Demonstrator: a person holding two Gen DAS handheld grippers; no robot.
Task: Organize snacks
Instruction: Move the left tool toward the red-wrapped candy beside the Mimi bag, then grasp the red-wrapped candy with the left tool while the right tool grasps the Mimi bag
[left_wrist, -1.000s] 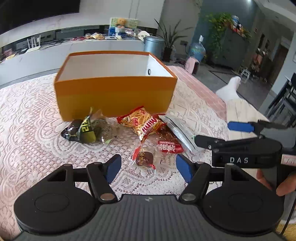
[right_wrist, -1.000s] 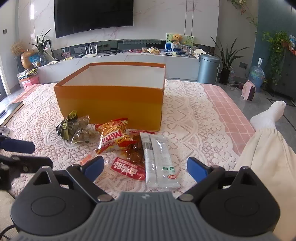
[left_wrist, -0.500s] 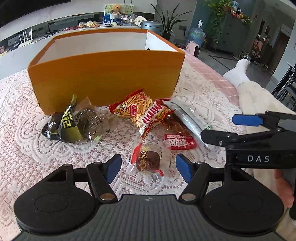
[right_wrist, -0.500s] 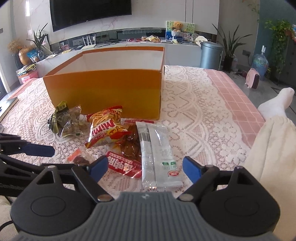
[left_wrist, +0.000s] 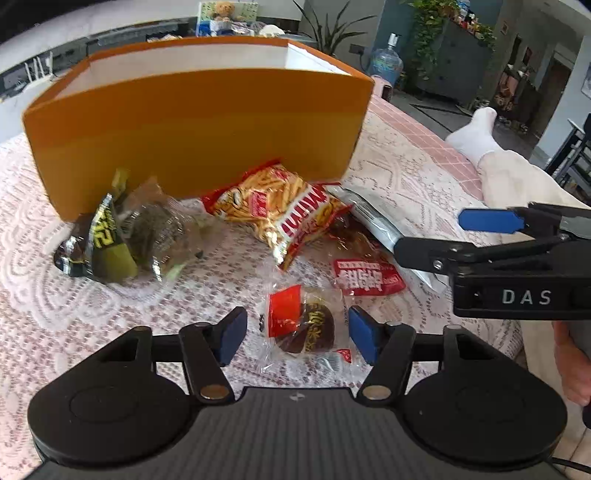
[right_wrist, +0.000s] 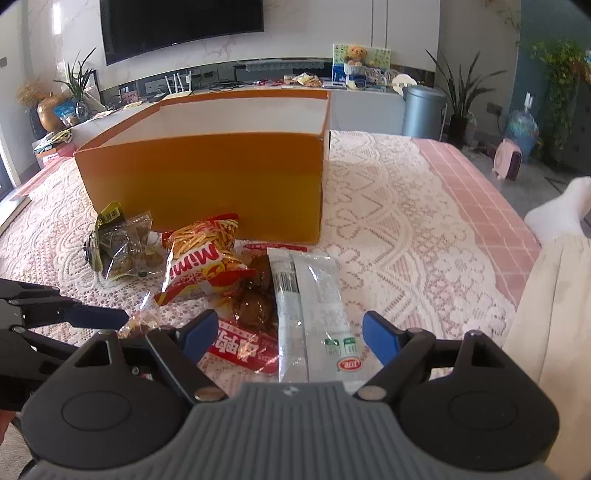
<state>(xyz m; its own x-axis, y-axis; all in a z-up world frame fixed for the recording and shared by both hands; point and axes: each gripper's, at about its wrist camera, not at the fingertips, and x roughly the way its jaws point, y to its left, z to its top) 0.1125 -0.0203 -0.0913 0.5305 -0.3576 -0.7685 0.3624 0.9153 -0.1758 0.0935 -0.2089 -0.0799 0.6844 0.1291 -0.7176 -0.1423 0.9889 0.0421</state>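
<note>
A small clear-wrapped chocolate snack (left_wrist: 301, 326) with a red label lies on the lace cloth between the fingers of my left gripper (left_wrist: 298, 336). Its jaws are closing and the pads stand just clear of the wrapper. My right gripper (right_wrist: 289, 338) is open low over a long white packet (right_wrist: 317, 306) and a red packet of dark pieces (right_wrist: 243, 347). Beyond them lie a red Mimi chips bag (left_wrist: 280, 210) and a green-and-black packet (left_wrist: 110, 240), in front of an open orange box (left_wrist: 199, 125).
The snacks sit on a table with a white lace cloth (right_wrist: 388, 229) over pink checks. A person's leg in a white sock (right_wrist: 561, 214) lies past the right edge. A cabinet, a grey bin (right_wrist: 423, 110) and plants stand behind the box.
Both grippers have come down and forward toward the snacks. The left jaws have narrowed around the chocolate snack. The right jaws have narrowed a little over the white packet.
</note>
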